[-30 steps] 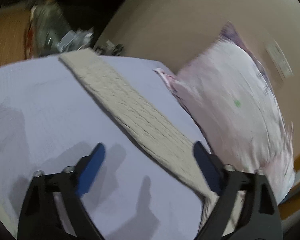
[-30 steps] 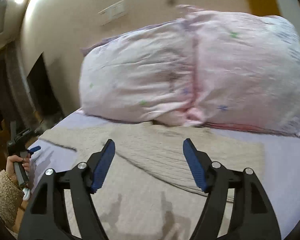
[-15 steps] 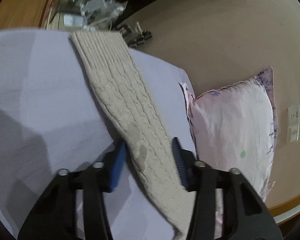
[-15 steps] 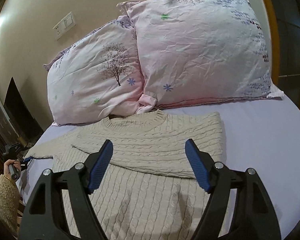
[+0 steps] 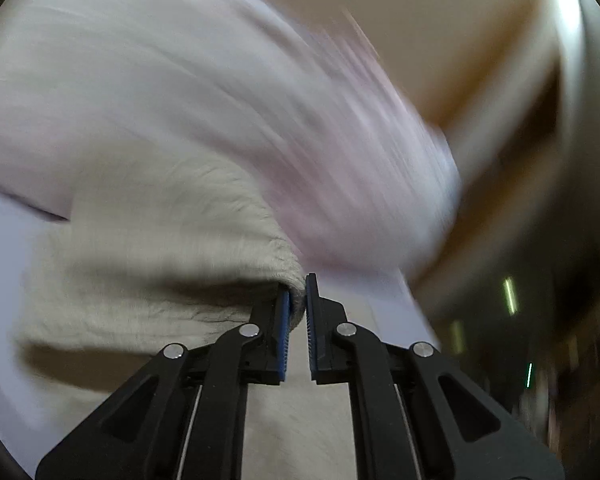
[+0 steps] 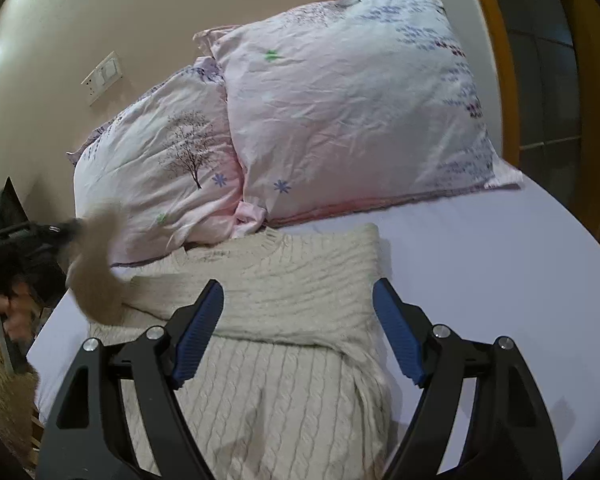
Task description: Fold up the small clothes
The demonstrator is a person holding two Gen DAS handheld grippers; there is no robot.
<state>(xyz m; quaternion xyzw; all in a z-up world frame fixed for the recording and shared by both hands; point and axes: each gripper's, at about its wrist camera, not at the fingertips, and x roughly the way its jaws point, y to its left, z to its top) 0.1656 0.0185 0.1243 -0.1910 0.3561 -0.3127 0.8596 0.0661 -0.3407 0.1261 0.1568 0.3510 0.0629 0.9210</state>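
A cream cable-knit sweater (image 6: 284,320) lies on the lilac bed sheet (image 6: 480,264), its right sleeve folded across the chest. My left gripper (image 5: 297,304) is shut on the end of the left sleeve (image 5: 172,248) and holds it lifted; the view is blurred. In the right wrist view the left gripper (image 6: 66,230) is at the far left with the raised sleeve (image 6: 94,276) hanging from it. My right gripper (image 6: 298,328) is open and empty, hovering above the sweater's body.
Two pink patterned pillows (image 6: 340,120) lean against the beige wall behind the sweater's collar. A wall switch plate (image 6: 102,78) is above them. A wooden door frame (image 6: 496,60) stands at the right. The bed edge runs along the left.
My left gripper has closed on the left sleeve and lifted it off the sheet, swinging fast. My right gripper has stayed open above the sweater, shifted slightly nearer.
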